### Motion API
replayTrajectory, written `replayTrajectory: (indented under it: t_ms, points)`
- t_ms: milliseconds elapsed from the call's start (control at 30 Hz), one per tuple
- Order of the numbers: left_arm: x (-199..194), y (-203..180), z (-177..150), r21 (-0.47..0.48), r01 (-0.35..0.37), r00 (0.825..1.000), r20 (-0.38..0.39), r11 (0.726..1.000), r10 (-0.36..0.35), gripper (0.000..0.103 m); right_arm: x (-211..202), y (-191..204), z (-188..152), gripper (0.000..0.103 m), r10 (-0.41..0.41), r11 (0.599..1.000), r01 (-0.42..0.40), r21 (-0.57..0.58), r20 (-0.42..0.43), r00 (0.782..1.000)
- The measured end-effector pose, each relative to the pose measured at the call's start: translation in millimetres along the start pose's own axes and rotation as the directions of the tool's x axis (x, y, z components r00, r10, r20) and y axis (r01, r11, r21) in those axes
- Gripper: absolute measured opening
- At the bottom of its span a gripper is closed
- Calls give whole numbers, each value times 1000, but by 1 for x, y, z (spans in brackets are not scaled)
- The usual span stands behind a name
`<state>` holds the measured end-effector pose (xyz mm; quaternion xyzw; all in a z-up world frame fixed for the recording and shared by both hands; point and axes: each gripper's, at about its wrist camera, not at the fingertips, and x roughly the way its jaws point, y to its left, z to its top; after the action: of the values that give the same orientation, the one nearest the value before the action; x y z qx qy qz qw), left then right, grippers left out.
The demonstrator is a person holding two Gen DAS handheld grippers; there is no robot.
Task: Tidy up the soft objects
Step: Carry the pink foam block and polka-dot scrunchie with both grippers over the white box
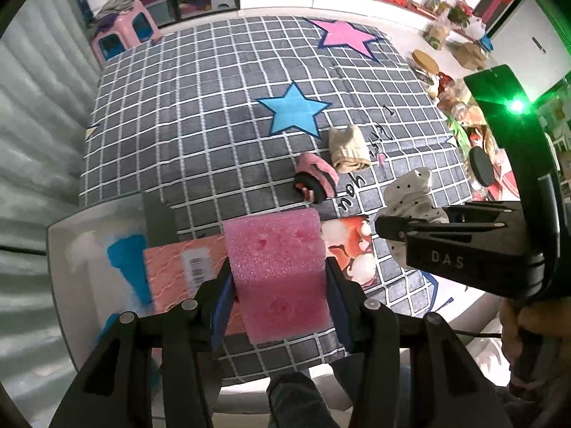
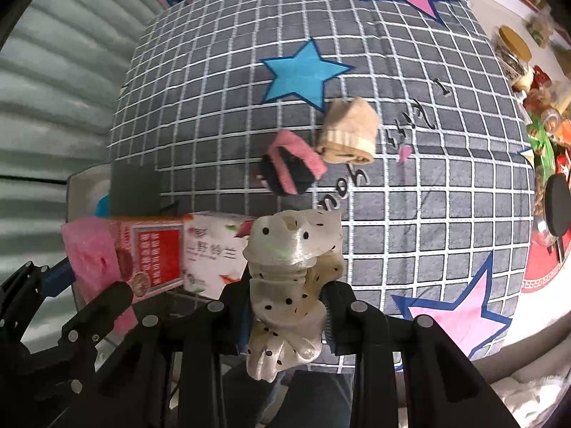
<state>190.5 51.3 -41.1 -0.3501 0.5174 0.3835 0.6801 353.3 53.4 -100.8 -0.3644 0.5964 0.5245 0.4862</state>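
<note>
A: Which step is in hand?

B: A carry, by my reading; the left gripper [image 1: 278, 274] has its fingers clamped on a pink foam sponge [image 1: 276, 249], held up above the near edge of the grid-patterned mat [image 1: 200, 107]; the right gripper [image 2: 285, 306] has its fingers drawn narrow around a cream dotted scrunchie [image 2: 289, 274], also lifted clear of the mat.

A: Where would they go?

B: Probably the white bin [image 1: 71, 249] at the mat's near left corner; it already holds a salmon-coloured box [image 1: 182, 267] and something blue I cannot identify; the right wrist view shows a red-and-pink box [image 2: 150, 253] and a white box [image 2: 214, 249] there too; whether the salmon one is one of these seen from another side, I cannot tell.

A: And the next move calls for what?

B: Bringing each gripper over a free spot in the bin, then letting the fingers part; the sponge is springy and the scrunchie limp, so both should drop without fuss; the two grippers are close together, so one may need to go first.

A: Counts?

B: Two soft things in hand, one per gripper; two left on the mat, just beside each other: one beige rolled sock [image 2: 349, 132] and one pink-and-black rolled sock [image 2: 289, 164]; two boxes for certain; one bin.
</note>
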Motion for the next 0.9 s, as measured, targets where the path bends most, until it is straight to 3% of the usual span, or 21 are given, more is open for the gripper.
replayTrajectory:
  t_ms: [500, 733, 900]
  points:
    - [-45, 65, -28, -198, -30, 994, 95, 980, 50, 51, -14, 77, -2, 33, 8, 982, -4, -188, 20, 1000]
    - [-57, 106, -52, -321, -49, 989, 117, 946, 91, 52, -19, 118, -4, 33, 15, 962, -10, -274, 19, 1000]
    - [-60, 138, -77, -415, -70, 986, 109, 907, 126, 52, -19, 149, -6, 33, 20, 942, -13, -336, 16, 1000]
